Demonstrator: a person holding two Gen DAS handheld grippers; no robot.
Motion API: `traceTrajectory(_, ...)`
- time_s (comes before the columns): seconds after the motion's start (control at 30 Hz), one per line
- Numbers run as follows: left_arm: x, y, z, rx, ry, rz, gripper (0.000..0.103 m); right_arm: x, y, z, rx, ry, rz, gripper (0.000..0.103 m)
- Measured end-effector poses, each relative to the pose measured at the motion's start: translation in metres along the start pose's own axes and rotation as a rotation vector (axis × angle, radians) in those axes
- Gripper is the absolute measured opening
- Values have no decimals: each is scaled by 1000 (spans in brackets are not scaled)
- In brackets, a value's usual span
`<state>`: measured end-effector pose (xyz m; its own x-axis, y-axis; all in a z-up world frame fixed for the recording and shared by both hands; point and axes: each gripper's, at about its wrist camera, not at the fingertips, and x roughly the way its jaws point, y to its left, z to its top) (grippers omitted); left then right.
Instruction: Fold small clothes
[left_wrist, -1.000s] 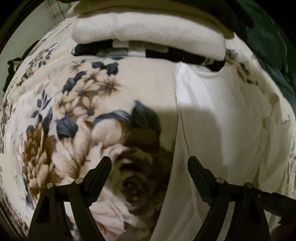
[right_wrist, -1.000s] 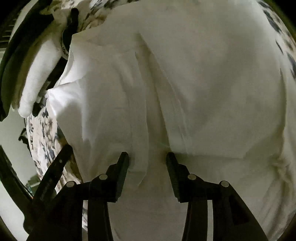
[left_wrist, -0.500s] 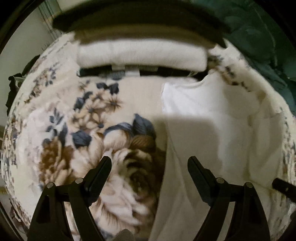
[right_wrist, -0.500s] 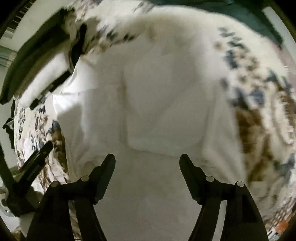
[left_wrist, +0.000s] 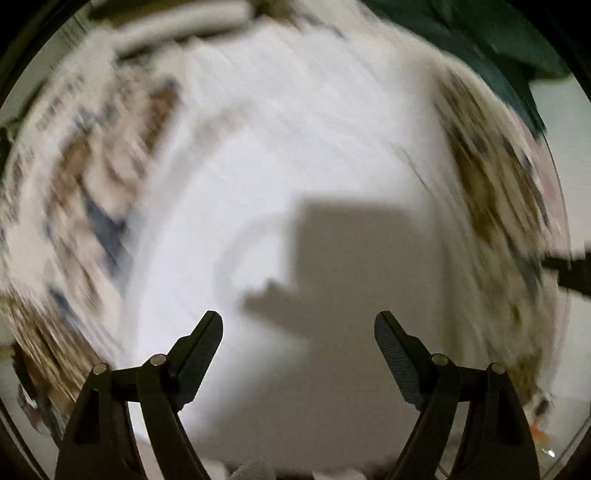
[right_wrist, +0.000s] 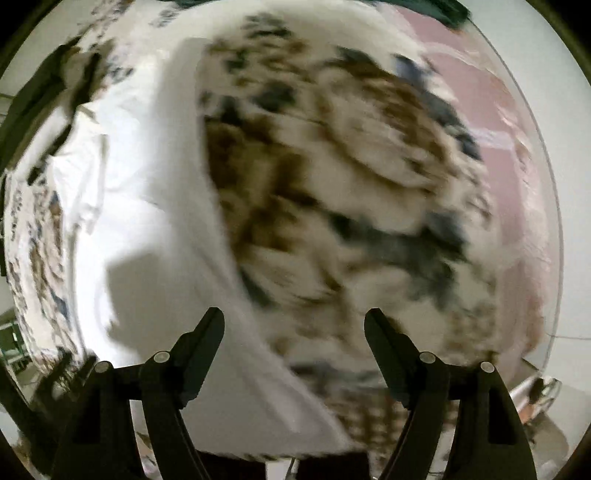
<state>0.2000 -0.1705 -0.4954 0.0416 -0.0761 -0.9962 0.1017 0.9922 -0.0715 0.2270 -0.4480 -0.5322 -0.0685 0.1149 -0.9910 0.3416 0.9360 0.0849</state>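
Fingers of left gripper (left_wrist: 298, 328) and right gripper (right_wrist: 294, 325) spread, empty, above blurred white garment (left_wrist: 280, 155) on floral blanket (right_wrist: 351, 177).

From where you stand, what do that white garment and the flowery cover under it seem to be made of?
The white garment looks like thin, matte woven or knit cloth, perhaps cotton: it lies flat with soft creases and no shine. The flowery cover looks like plush fleece with a printed brown and blue pattern, though motion blur hides its pile. Both are guesses from looks alone.
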Motion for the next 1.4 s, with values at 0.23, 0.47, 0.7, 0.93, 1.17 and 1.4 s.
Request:
traceTrajectory(0.23,43,-115,-68,-18,187,-131,84,-6,-78,10,47,0,2,80)
traceTrajectory(0.47,105,-178,-84,31,183,18,55,-2,-80,59,-6,-29,51,80)
traceTrajectory(0.7,83,-142,-89,-39,48,-29,3,14,-16,148,-112,-80,247,80)
traceTrajectory(0.93,38,-86,-95,-86,-33,-60,3,55,77,248,-132,-35,400,80)
traceTrajectory(1.17,-2,-32,-97,-208,-92,-76,3,81,122,283,-58,-12,387,6)
traceTrajectory(1.4,-27,18,-96,-305,-137,-104,3,29,184,266,-181,-102,259,4)
